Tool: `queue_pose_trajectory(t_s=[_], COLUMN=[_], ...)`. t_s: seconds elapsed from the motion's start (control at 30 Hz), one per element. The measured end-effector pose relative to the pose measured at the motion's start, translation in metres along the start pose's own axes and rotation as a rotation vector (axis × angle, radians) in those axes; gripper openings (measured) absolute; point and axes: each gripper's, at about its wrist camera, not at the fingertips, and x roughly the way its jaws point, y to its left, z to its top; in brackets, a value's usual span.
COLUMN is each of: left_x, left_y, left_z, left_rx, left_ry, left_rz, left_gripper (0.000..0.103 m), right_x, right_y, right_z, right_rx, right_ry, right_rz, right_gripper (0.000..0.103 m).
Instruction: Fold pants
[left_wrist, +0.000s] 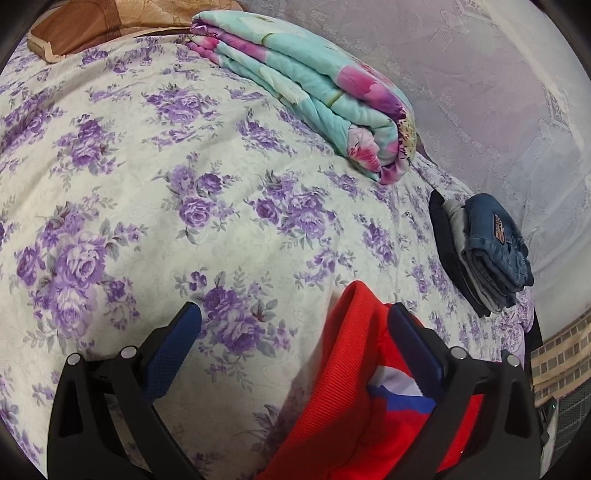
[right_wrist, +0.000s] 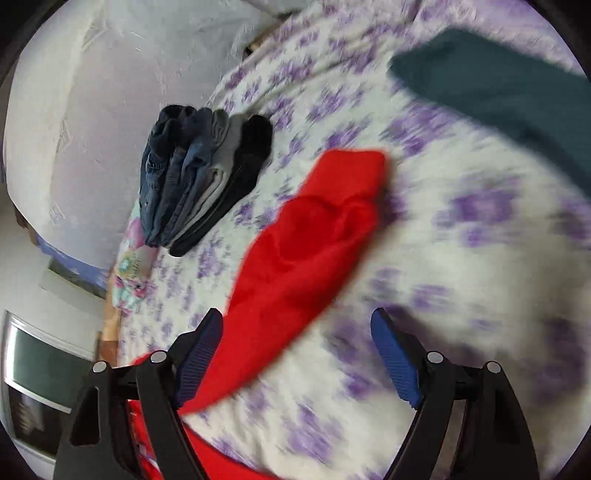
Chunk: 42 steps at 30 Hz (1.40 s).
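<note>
Floral bedsheet (left_wrist: 155, 192), pale with purple roses, covers the whole working surface, and a lace curtain (left_wrist: 480, 81) hangs behind it. The red pants (right_wrist: 314, 229) lie on the sheet as a long bunched strip. In the right wrist view they run from under the near finger up and away past the jaws; in the left wrist view they sit against the inner face of the right-hand finger, with a white and blue stripe showing low down.

The left gripper (left_wrist: 295, 321) stands wide, and only one pad meets the cloth. Nothing is pinched. The right gripper (right_wrist: 295, 325) is also spread wide. The red fabric brushes its left pad while the other pad hangs over bare sheet, so it holds nothing either.

Beyond the jaws sits a stack of folded jeans and dark trousers (right_wrist: 199, 173), and a folded turquoise floral quilt (left_wrist: 314, 96) lies further off. A dark teal garment (right_wrist: 498, 96) lies ahead and to the right of the right jaws.

The risks, as I judge them:
- The pants are rumpled, so a fold made now would likely trap creases.
- Closing where the jaws stand may catch one layer only, or pinch the bedsheet along with it.
- The right view is smeared, which suggests quick motion, and a hasty grab could drag the strip toward the folded stack.
</note>
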Motion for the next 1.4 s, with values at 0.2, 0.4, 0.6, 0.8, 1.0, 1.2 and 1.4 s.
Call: queue_pose_trajectory(t_s=[0.2,0.4,0.6,0.8,1.0,1.2,1.4], left_x=[-0.006,-0.005,0.001,0.0,0.0,0.003,0.004], left_y=[0.021,0.019,0.006,0.014,0.013,0.007,0.008], left_z=[0.001,0.002,0.001,0.001,0.001,0.001,0.002], left_rx=[-0.094,-0.095,-0.041,-0.073,-0.073,-0.051,-0.058], left_ry=[-0.032,-0.027,-0.012,-0.02,-0.019,-0.01,-0.011], left_rz=[-0.116,-0.116,-0.033,-0.07,-0.069,-0.042,-0.054], left_gripper=[0.098,0.098,0.098,0.098,0.098,0.098,0.098], right_x=[0.081,0.059,0.05,0.119,0.16,0.174,0.168], right_y=[0.155,0.149,0.046,0.068,0.09,0.09,0.089], right_z=[0.052,0.057,0.059,0.054,0.062,0.073,0.077], right_rx=[-0.386,-0.39,-0.179,-0.088,-0.152,-0.16,-0.194], right_ry=[-0.053,-0.106,-0.11,-0.053,-0.121,-0.117,-0.124], right_rz=[0.164,0.126,-0.001,0.212,0.17,0.268,0.333], right_gripper=[0.081,0.082,0.063,0.061,0.06,0.044,0.018])
